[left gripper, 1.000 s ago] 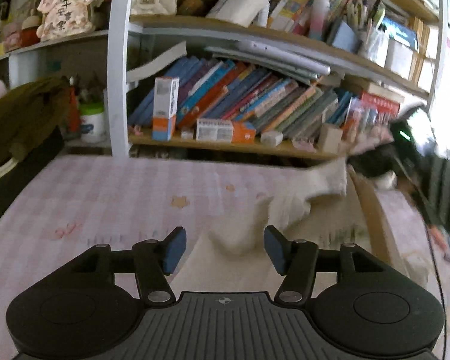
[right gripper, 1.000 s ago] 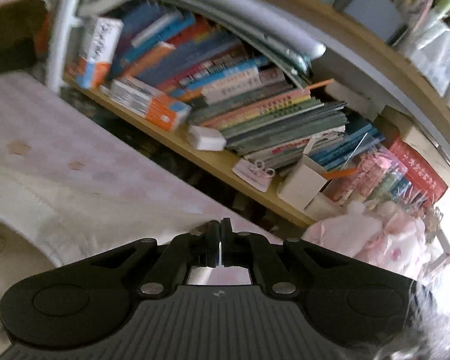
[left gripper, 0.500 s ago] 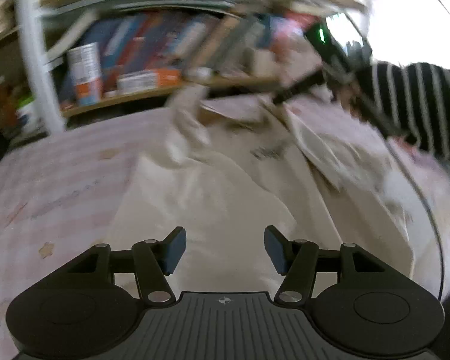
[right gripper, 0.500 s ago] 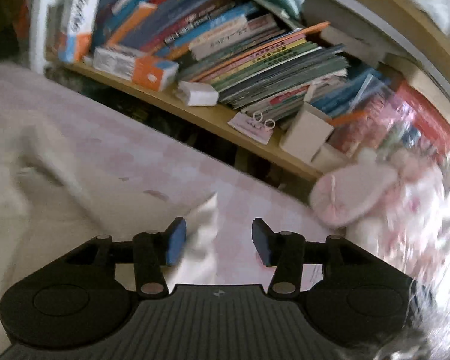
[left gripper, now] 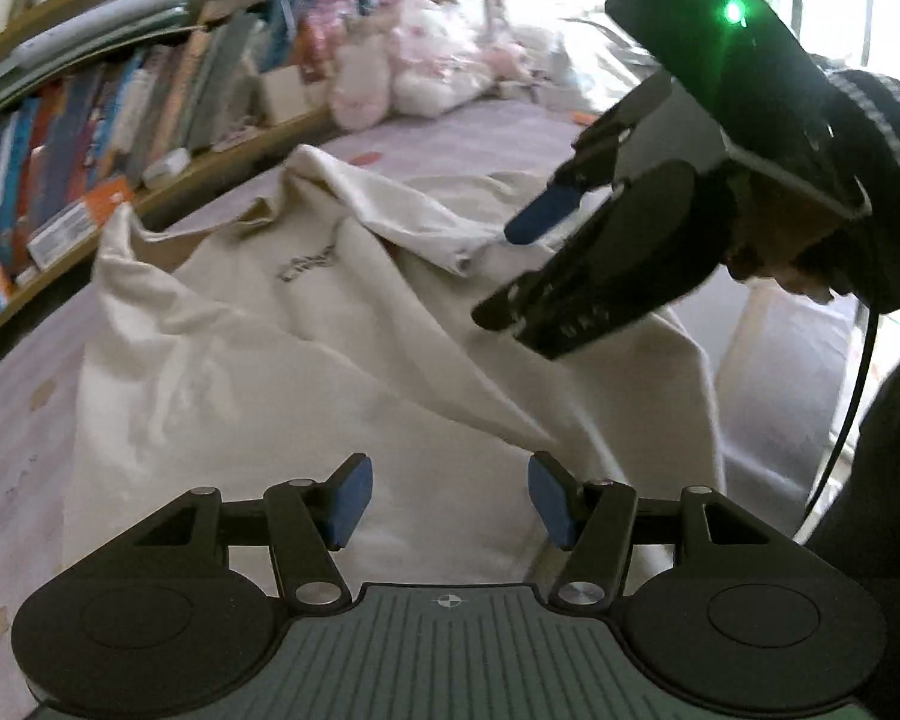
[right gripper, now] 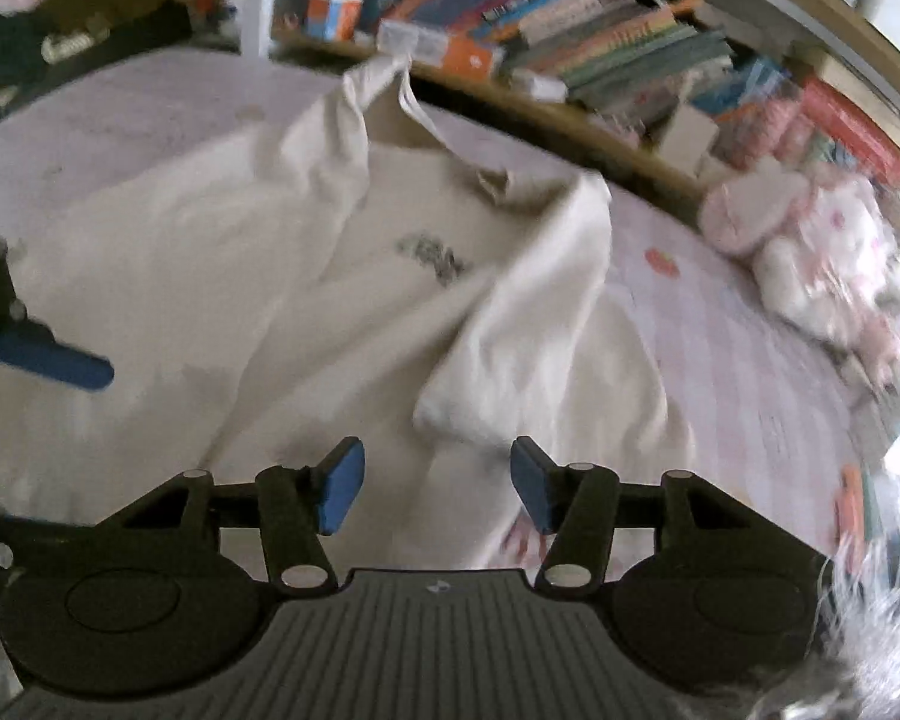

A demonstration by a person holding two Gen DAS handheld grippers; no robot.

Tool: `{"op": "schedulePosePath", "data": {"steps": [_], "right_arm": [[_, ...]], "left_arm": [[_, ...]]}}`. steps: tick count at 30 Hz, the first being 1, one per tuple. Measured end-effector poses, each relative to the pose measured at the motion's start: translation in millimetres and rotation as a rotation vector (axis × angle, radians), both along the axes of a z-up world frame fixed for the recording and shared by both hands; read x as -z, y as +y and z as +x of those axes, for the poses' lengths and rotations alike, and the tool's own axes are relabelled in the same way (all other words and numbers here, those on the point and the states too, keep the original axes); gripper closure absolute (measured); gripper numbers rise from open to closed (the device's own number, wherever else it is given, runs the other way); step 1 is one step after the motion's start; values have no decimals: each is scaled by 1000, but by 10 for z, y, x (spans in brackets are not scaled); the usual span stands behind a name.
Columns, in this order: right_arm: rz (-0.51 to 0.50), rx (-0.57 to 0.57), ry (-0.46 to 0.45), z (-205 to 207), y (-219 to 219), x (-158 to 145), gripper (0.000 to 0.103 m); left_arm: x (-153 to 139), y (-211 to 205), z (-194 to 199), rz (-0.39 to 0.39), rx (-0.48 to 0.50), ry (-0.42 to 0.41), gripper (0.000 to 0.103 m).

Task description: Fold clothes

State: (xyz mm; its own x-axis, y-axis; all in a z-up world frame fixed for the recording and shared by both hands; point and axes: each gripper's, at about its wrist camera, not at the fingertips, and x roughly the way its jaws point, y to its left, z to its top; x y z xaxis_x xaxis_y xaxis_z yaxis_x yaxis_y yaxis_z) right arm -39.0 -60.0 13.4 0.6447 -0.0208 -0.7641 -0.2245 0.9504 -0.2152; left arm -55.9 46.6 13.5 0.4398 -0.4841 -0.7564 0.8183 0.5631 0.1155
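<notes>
A cream sweatshirt [left gripper: 240,360] lies rumpled on the pink checked bed [left gripper: 18,420], its small dark chest print [left gripper: 306,261] facing up. My left gripper [left gripper: 450,498] hovers open over the near part of the cloth, nothing between its pads. In the right wrist view the sweatshirt [right gripper: 270,276] has one sleeve folded across the body, its cuff [right gripper: 456,414] just beyond my open right gripper [right gripper: 438,486], whose pads hold nothing. A blue pad of the right gripper [left gripper: 540,219] shows above the sleeve. A left fingertip [right gripper: 48,360] shows at the left edge.
A low bookshelf [right gripper: 570,30] packed with books and boxes runs along the far side of the bed. Pink and white plush toys [right gripper: 810,252] lie at the right end. A person's striped sleeve [left gripper: 888,138] and a cable hang at the right.
The right gripper went from shut to open and pulled back from the shelf over the sweatshirt. The left gripper rolled and swung right over the cloth, staying open.
</notes>
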Motion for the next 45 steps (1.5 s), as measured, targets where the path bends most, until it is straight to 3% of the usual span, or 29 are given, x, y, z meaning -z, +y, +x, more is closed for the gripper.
{"op": "schedulePosePath", "data": {"steps": [4, 6, 8, 10, 15, 20, 24, 27, 33, 37, 41, 45], "right_arm": [[13, 45, 14, -91, -44, 57, 58], [35, 73, 24, -93, -80, 54, 58], [75, 108, 35, -90, -139, 42, 58], [113, 141, 46, -93, -185, 38, 58], [124, 170, 55, -86, -182, 25, 58], [97, 191, 63, -62, -131, 10, 58], [87, 221, 79, -27, -100, 2, 58], [79, 242, 89, -1, -77, -6, 58], [80, 301, 105, 39, -34, -12, 57], [81, 322, 106, 31, -16, -17, 57], [80, 327, 102, 23, -12, -12, 55], [81, 319, 102, 30, -26, -9, 55]], "left_arm": [[66, 51, 12, 2, 1, 15, 44], [70, 95, 33, -22, -2, 23, 51], [66, 126, 69, -47, -5, 32, 83], [28, 181, 134, -65, -45, 30, 103], [-376, 808, 561, -254, -304, 24, 103], [-715, 1800, 1369, -385, -627, -74, 103], [-896, 2459, 1993, -426, -823, -183, 103], [-944, 2777, 2382, -397, -914, -235, 103], [-943, 3100, 2786, -309, -1003, -297, 103], [-883, 3275, 2859, -307, -1070, -291, 103], [-746, 3139, 2762, -355, -947, -212, 99], [-495, 2888, 2528, -295, -866, -160, 97]]}}
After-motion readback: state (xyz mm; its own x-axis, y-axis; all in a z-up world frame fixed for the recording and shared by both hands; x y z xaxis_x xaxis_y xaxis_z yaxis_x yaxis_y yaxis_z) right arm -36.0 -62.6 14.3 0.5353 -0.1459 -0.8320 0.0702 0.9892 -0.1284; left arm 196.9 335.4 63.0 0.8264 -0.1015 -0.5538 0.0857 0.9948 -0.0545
